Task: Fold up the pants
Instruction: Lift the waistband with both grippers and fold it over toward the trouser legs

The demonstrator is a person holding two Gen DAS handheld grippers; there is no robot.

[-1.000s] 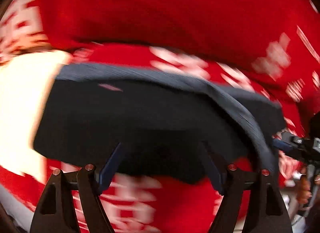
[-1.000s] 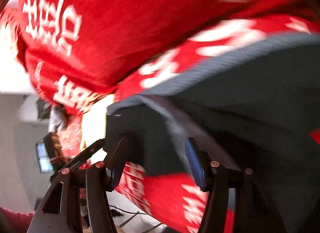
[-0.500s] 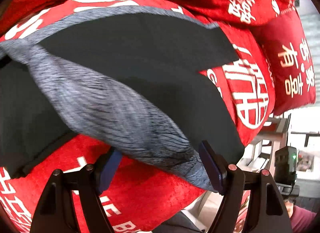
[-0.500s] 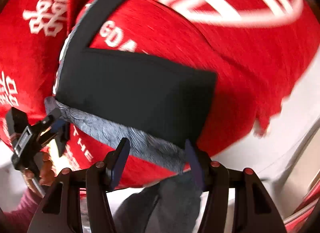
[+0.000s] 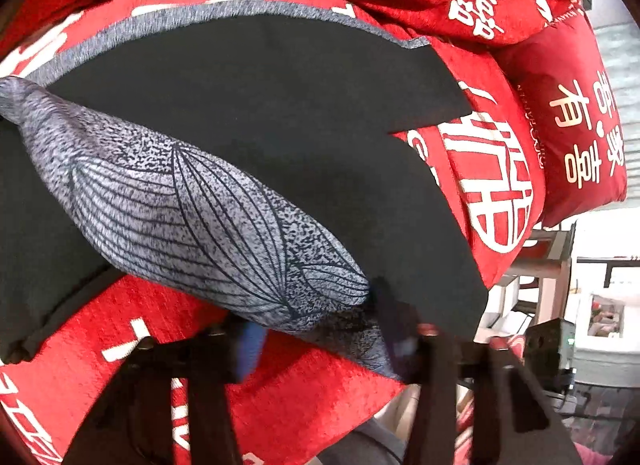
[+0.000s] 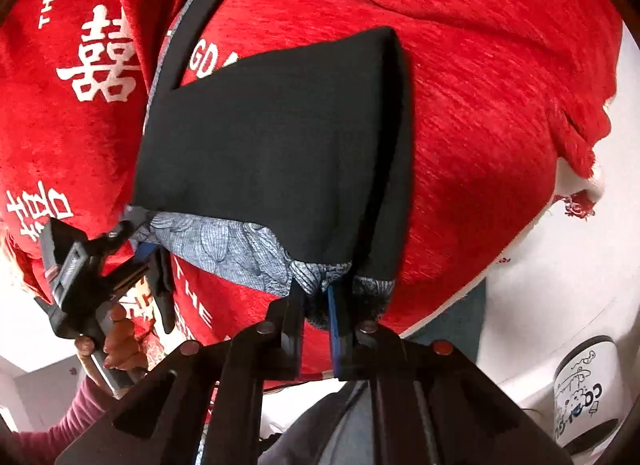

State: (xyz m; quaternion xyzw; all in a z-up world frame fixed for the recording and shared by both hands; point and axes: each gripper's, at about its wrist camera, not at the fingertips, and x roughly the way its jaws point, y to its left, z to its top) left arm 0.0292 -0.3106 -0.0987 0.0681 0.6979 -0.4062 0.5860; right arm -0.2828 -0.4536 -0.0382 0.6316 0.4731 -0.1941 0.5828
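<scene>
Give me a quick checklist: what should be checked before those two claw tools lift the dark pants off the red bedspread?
1. Right gripper clamped on the grey leaf-patterned waistband of the black fabric pants: ok, cloth is pinched between its blue pads.
2. Left gripper on the same waistband: ok, jaws closed onto the patterned edge, as the right wrist view also shows.
3. Both grips at opposite ends of the waistband: ok.
4. Pants lying flat on the red bedspread with white characters: ok, though one leg is only partly in view.
5. How many cloth layers each gripper caught: cannot tell.
6. White printed mug clear of the pants: ok.
</scene>
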